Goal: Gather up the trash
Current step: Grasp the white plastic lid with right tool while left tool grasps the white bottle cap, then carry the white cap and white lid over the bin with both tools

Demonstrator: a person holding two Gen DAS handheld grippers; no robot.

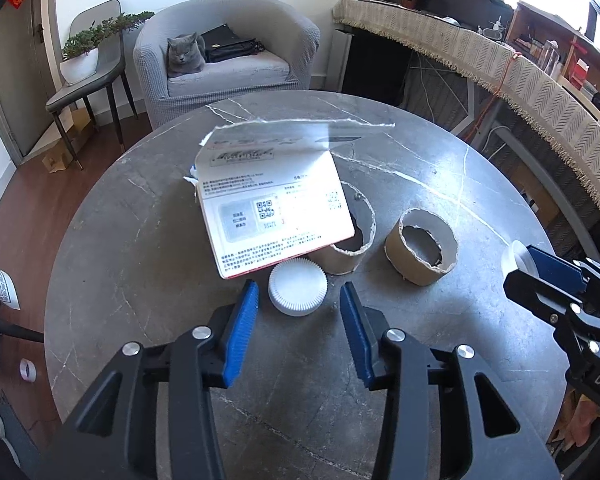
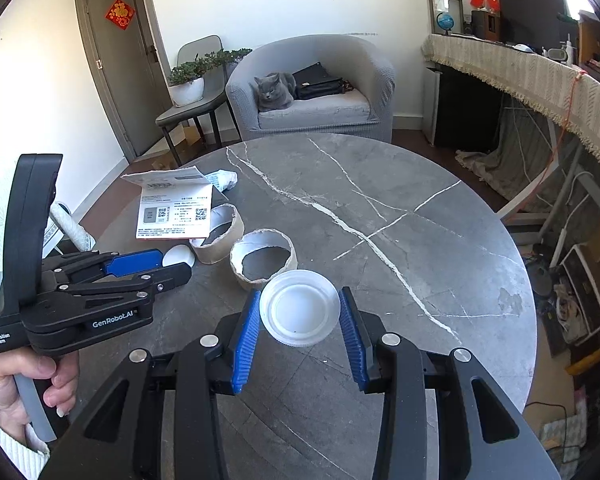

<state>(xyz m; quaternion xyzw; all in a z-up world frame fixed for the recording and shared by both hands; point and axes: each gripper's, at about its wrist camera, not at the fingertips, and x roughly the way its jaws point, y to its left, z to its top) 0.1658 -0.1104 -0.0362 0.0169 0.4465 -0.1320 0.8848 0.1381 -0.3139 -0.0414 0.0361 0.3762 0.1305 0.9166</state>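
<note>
A white ribbed cap (image 1: pixel 298 290) lies on the round grey marble table (image 1: pixel 140 248). My left gripper (image 1: pixel 299 287) is open, its blue pads on either side of the cap without touching it. My right gripper (image 2: pixel 300 294) is shut on a translucent plastic lid (image 2: pixel 299 314), held just above the table. That lid (image 1: pixel 514 258) also shows at the right edge of the left wrist view. Behind the cap lie a torn white printed packet (image 1: pixel 272 208) and two torn cardboard rings (image 1: pixel 422 252) (image 1: pixel 352 244). A crumpled white wrapper (image 2: pixel 224 179) sits behind the packet.
A grey cat (image 1: pixel 185 55) and a black bag (image 1: pixel 230 43) rest on the armchair beyond the table. A chair with a potted plant (image 1: pixel 80 60) stands at the left, a cloth-covered counter (image 1: pixel 500 64) at the right. A person's hand (image 2: pixel 16 384) holds the left gripper's handle.
</note>
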